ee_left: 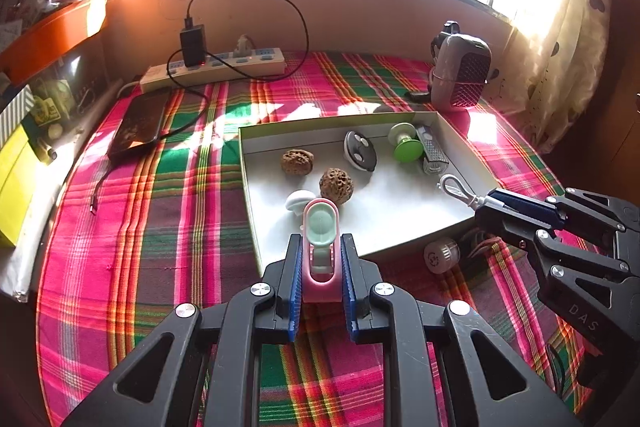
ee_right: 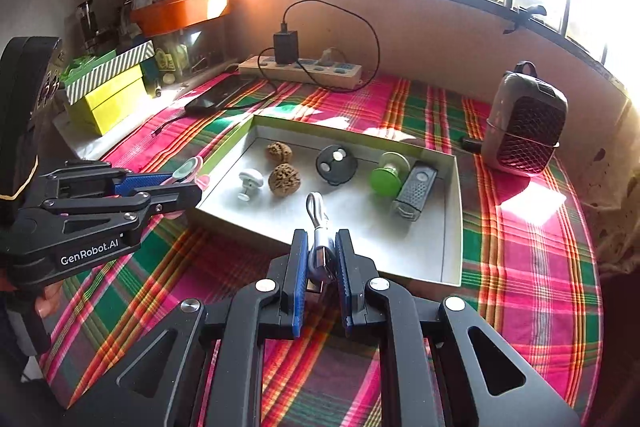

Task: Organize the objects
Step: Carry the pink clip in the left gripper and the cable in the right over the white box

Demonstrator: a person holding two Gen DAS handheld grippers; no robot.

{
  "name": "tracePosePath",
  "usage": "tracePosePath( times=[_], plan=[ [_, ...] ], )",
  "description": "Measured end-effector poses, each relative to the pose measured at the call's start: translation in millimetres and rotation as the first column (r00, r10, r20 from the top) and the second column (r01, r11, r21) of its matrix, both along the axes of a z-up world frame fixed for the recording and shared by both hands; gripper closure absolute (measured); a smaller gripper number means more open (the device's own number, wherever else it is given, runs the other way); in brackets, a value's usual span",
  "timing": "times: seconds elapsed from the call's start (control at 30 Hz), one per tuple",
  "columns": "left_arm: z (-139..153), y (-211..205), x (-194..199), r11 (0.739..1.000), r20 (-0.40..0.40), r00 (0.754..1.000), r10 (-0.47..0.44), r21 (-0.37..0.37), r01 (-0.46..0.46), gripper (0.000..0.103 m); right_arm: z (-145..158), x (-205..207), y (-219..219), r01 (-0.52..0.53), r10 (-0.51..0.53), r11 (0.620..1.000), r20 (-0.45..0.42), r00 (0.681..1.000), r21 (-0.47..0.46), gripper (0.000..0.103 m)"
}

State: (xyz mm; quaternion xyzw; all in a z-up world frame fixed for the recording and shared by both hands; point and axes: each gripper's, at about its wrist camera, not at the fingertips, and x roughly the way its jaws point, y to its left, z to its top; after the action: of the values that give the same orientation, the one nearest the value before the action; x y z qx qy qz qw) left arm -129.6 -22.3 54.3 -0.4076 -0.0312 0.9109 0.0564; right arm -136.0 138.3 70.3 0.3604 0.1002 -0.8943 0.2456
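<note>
Left hand-held gripper [ee_left: 320,259], bottom centre of its own view, is clenched on a pink clip-like gadget w/ a mint-green pad [ee_left: 320,239], which hangs over the near edge of the shallow white tray [ee_left: 250,195]. Right hand-held gripper [ee_right: 322,259], bottom centre of its view, is clamped on a white cable plug [ee_right: 320,247], its loop sticking out over the tray's near rim. In the tray: two brown walnuts [ee_right: 282,179], one behind the other, left of centre; a white knob [ee_right: 249,183] at lower left; a round black disc w/ white dots [ee_right: 336,165] mid-tray; a green-and-white spool [ee_right: 388,173] beside a grey remote-like fob [ee_right: 414,191] at right. The tray sits on a counter under a pink-green plaid cloth [ee_right: 520,267]. Upper centre: power strip [ee_right: 304,69] w/ a black charger; a phone [ee_left: 138,125] at left; a small heater [ee_right: 524,123] at right.
</note>
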Motion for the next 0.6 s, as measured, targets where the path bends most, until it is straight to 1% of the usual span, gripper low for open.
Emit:
tracePosePath(
  times=[0.3,0.6],
  plan=[
    [-7,21,-28,0.999,0.026,0.998,-0.054,0.005,0.054,0.087,-8,-34,20,0.059,-0.059,0.998,0.038,0.998,0.006,0.088],
    [-15,37,-54,0.995,0.056,0.994,-0.096,0.017,0.095,0.087,-19,-59,22,0.057,-0.058,0.998,0.090,0.994,0.008,0.088]
  ],
)
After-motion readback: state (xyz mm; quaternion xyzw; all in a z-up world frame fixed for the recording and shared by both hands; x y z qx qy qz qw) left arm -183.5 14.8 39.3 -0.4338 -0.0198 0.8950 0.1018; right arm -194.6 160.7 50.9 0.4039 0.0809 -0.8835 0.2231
